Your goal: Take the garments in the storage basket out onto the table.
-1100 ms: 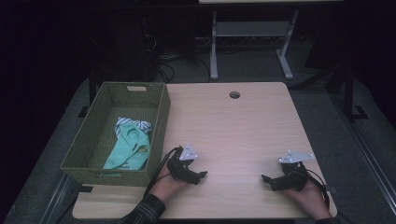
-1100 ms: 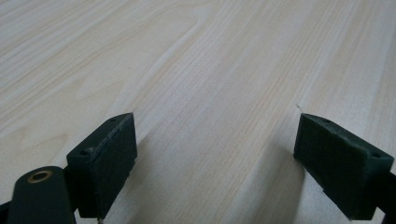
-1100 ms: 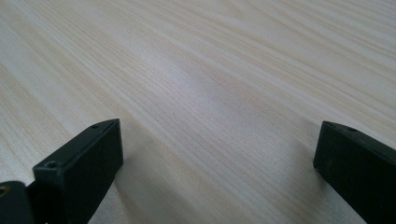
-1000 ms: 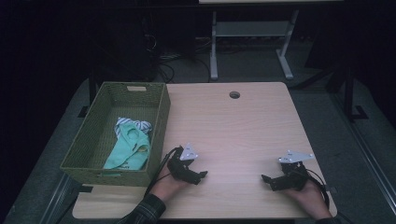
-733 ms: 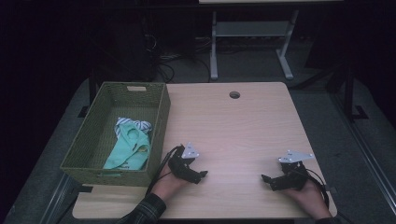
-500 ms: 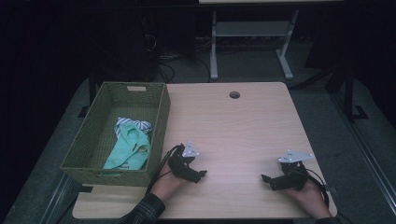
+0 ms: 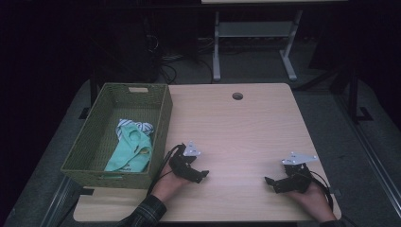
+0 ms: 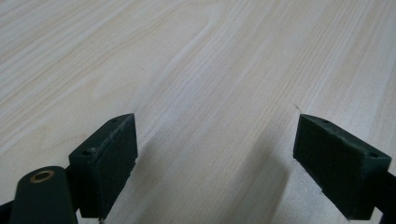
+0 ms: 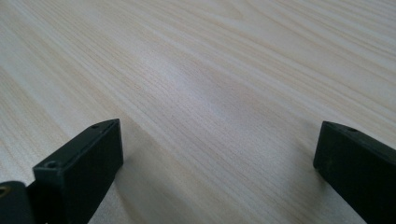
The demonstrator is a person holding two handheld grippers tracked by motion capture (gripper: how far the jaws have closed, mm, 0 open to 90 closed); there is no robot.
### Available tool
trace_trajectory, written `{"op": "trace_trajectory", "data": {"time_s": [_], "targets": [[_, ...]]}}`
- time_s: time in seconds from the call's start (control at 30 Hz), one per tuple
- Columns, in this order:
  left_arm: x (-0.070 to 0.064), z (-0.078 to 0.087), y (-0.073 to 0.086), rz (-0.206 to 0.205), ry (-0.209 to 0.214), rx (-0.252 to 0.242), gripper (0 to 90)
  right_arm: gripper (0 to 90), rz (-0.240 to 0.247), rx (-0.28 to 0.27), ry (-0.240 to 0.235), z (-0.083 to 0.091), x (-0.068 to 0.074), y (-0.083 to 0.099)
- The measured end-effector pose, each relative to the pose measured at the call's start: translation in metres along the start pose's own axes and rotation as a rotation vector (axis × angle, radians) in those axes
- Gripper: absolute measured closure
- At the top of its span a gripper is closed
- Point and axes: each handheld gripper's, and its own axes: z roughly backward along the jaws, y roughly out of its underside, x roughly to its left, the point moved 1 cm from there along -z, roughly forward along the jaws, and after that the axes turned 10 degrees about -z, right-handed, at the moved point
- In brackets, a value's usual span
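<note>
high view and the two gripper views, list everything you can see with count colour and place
table: 1, light wood, centre
cable hole: 1, dark, far middle of the table
basket: 1, green woven, left edge of the table
clothes: small pile, mint green with a striped piece, inside the basket
desk frame: 1, pale grey, on the floor beyond the table
left gripper: 1, black, near edge beside the basket, jaws apart, empty
right gripper: 1, black, near right edge, jaws apart, empty
</note>
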Motion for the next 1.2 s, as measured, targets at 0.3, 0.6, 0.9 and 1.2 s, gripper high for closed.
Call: {"op": "trace_trajectory", "data": {"time_s": [0.3,0.6,0.9,1.2], "targets": [[0.002,0.003,-0.003,0.013,0.017,-0.003,13.3,1.0,0.0,0.0,0.0,0.0,0.0,0.0],[0.002,0.006,-0.007,0.009,0.02,-0.002,13.3,1.0,-0.001,-0.001,0.0,0.0,0.0,0.0],[0.003,0.009,-0.009,0.009,0.013,-0.003,13.3,1.0,0.0,0.0,-0.001,0.0,0.0,0.0],[0.005,0.012,-0.014,0.003,0.006,0.007,13.3,1.0,-0.001,-0.002,-0.001,0.0,0.0,0.0]]}}
